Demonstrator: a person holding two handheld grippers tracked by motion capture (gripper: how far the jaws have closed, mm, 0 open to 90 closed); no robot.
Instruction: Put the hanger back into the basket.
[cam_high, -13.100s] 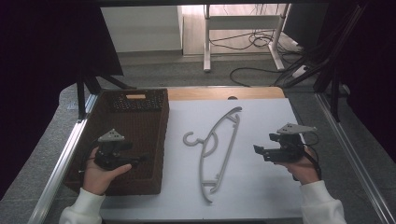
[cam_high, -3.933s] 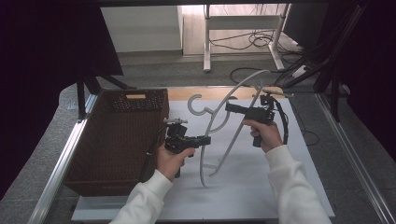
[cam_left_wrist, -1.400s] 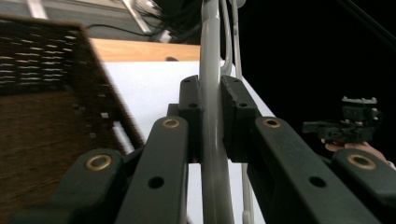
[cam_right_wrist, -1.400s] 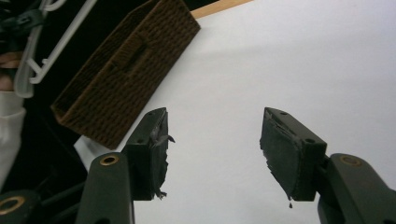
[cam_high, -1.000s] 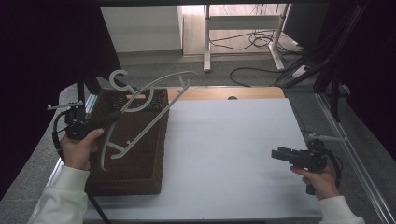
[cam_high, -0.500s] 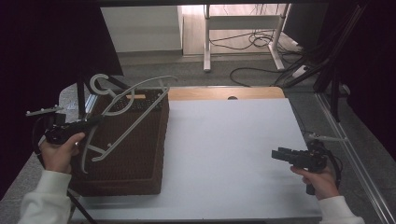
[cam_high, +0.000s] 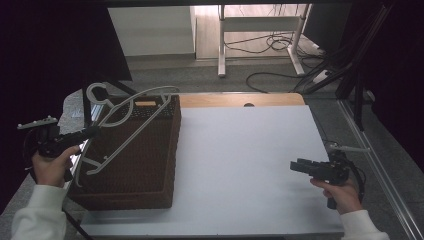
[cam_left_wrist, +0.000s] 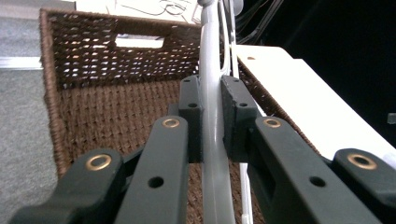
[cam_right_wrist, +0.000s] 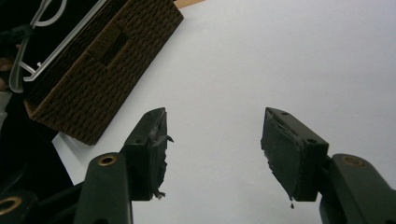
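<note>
At the far left of the high view, the person's left hand (cam_high: 49, 167) is holding the left gripper (cam_high: 92, 132) out beyond the table's edge, and its jaws are pinching one arm of the pale grey plastic clothes hanger (cam_high: 122, 125); in the left gripper view the black pads (cam_left_wrist: 192, 116) are pressing both sides of that grey bar. The hanger is hanging tilted above the dark brown woven wicker basket (cam_high: 145, 165), its hook raised toward the far left corner. The basket is sitting on the left part of the white tabletop (cam_high: 240, 165). Well apart to the right, the right gripper (cam_high: 296, 166) is hovering low over bare white surface, its jaws spread wide and gripping nothing
</note>
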